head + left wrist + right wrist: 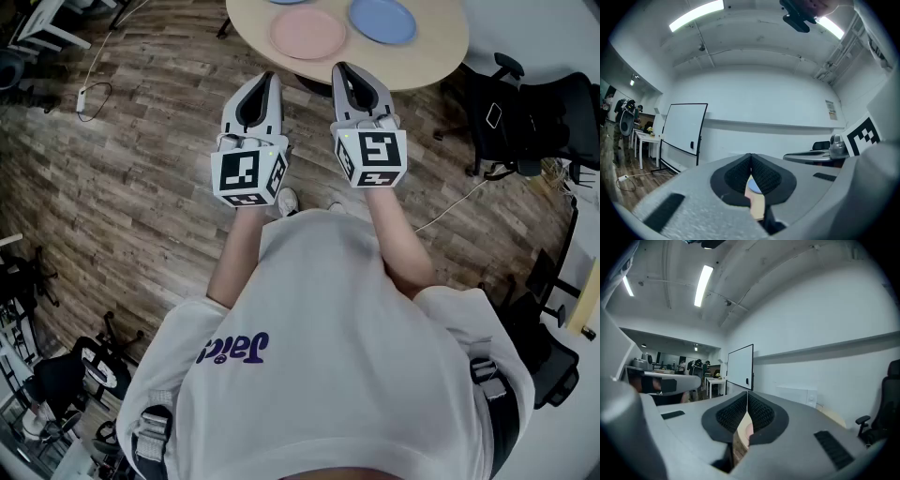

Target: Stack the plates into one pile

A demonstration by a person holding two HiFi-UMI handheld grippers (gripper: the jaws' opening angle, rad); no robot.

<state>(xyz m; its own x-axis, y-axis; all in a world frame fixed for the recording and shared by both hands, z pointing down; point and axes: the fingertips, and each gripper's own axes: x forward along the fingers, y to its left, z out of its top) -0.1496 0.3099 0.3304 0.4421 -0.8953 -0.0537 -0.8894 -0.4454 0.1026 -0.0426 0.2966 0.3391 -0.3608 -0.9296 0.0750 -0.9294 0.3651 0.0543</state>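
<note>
Floor (pixel 141 159): wood planks under both grippers; head view only.
Person (pixel 347 347): white top, forearms reach fwd to the tools; seen from above only.
Table (pixel 441 56): round, pale top, just ahead of both tips. In the gripper views only a thin strip shows through each jaw notch.
Office chair (pixel 506 112): black, off to the R gripper's right, beside the table.
Whiteboard (pixel 684 129): on a stand, ahead-left of the L tool, by the far wall. Gripper views only; the head view looks too steeply down.
Left gripper (pixel 270 80): held level, jaws pressed together, nothing pinched, tip short of the table edge. Marker cube at its rear.
Right gripper (pixel 339 68): alongside the L one, level, jaws also pressed together and empty, tip over the table rim.
Pink plate (pixel 308 34): flat on the table, just ahead, between the two tips. R gripper view gives a pink sliver below its jaws.
Blue plate (pixel 382 20): on the table ahead-right of the R tip, beside the pink one, not stacked. L gripper view catches a blue sliver.
</note>
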